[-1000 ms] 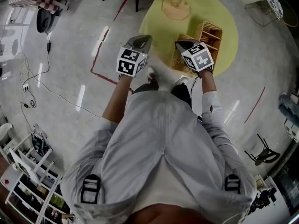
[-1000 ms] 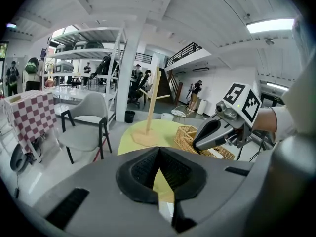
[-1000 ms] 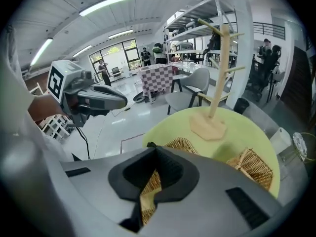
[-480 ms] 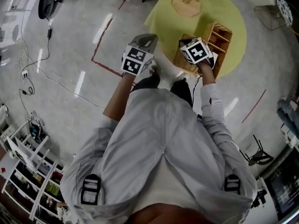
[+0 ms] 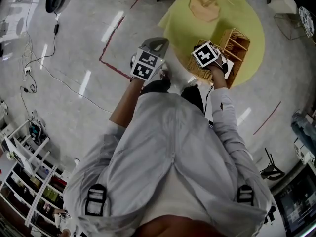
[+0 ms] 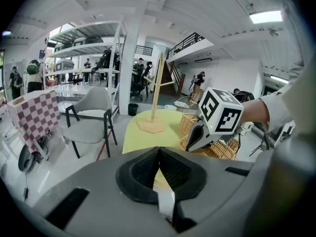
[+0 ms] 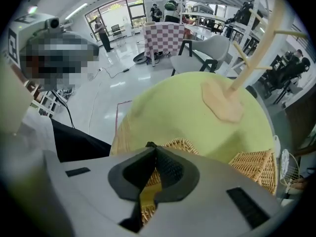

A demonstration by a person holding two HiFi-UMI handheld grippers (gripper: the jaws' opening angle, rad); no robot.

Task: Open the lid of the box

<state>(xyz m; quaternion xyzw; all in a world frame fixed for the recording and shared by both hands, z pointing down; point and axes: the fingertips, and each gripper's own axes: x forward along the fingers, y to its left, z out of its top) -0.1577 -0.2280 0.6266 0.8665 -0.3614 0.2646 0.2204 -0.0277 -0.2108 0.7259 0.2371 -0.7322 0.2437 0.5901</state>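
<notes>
Open lab hall is indicated: metal storage racks (image 6: 84, 36), red floor tape (image 5: 111, 65), mezzanine railing (image 6: 190, 39), polished floor (image 5: 84, 43).

- Claws: two counted, my left claw (image 6: 159, 149) and my right claw (image 7: 152, 146).
- Marker cubes: two, the left cube (image 5: 146, 64) and the right cube (image 5: 205, 55), one on each claw.
- Wicker boxes: two. The low wicker box (image 5: 195, 70) sits directly beneath my right claw; the compartmented wicker box (image 5: 236, 41) stands just beyond it.
- Round yellow surface (image 5: 177, 21): one, under both boxes.
- Wooden stand (image 5: 203, 6): one, well beyond my right claw.
- Grey chair (image 6: 91, 112): one, ahead and left of my left claw.
- Chequered cloth (image 6: 37, 117): one, far to the left of my left claw.
</notes>
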